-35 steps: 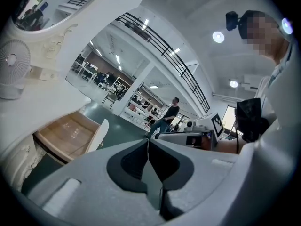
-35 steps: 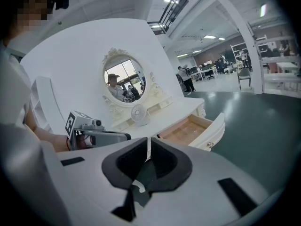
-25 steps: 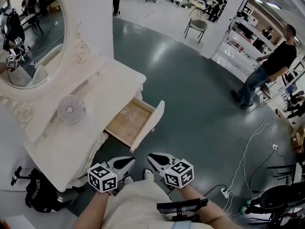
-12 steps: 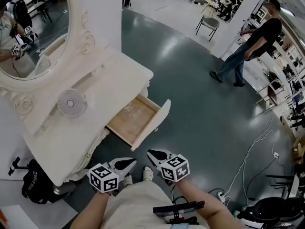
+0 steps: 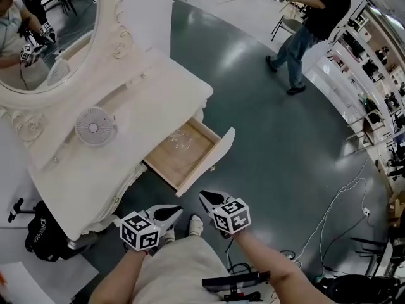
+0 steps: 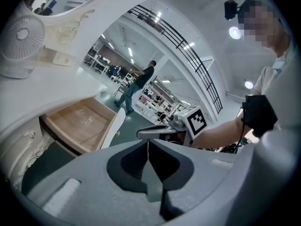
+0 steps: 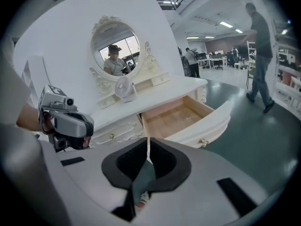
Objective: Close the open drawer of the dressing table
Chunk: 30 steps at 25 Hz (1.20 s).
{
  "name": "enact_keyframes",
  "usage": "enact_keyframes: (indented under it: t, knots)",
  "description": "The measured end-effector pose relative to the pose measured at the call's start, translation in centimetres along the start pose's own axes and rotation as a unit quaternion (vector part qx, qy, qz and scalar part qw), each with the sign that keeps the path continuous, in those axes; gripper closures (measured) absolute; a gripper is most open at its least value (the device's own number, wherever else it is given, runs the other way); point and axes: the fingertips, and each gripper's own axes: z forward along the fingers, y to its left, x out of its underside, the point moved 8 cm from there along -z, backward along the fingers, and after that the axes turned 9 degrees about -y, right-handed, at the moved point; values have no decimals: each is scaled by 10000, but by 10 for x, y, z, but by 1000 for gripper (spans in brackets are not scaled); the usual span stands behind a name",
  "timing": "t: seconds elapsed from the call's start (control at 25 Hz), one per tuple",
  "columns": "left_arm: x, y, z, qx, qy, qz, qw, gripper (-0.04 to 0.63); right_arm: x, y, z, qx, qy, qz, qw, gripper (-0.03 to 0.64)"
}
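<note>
The white dressing table [image 5: 149, 109] stands at the left with one wooden drawer [image 5: 183, 152] pulled out. Its white front panel [image 5: 210, 161] is angled toward me. Both grippers hang just below the drawer, apart from it. My left gripper [image 5: 179, 210] is shut with nothing in it; my right gripper [image 5: 202, 195] is shut and empty too. In the right gripper view the drawer [image 7: 175, 117], its front [image 7: 207, 126] and a small knob [image 7: 203, 143] lie just beyond the shut jaws [image 7: 148, 142]. The left gripper view shows the drawer [image 6: 82, 121] to the left of its jaws [image 6: 148, 142].
A small round fan [image 5: 95, 126] and an oval mirror [image 5: 44, 37] stand on the table. A black bag [image 5: 44, 236] lies at the table's foot. A person [image 5: 307, 27] walks across the grey floor at the back right. Cables [image 5: 335, 208] trail at the right.
Both grippers have sunk a little in front of the drawer, still shut. The person at the right has walked further toward the back. The drawer stays open.
</note>
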Motion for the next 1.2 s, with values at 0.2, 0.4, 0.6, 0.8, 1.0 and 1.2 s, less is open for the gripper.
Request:
enact_keyframes:
  t: [0.2,0.4,0.6,0.8,1.0,1.2]
  knots:
    - [6,7,13,22,122,-99,9999,584,5,-1,9,32,114,22,9999,598]
    - [11,17,23,-38,247,-123,9996,585,11,-9,16,140,259,11,9996,598]
    - [17,21,34,-71,360,-182,9992,584,20,-27,20,280,384,114,9988,598]
    - [21,27,36,-61,406,-276,9988,585,27,-47,30,490,541,79,9973,598]
    - [28,32,37,-74,428,-379,9983,584,35,-72,38,809,644,211,9944,597]
    - [32,36,38,-90,413,-480,9980,584,39,-93,49,1029,799,226,9912,546]
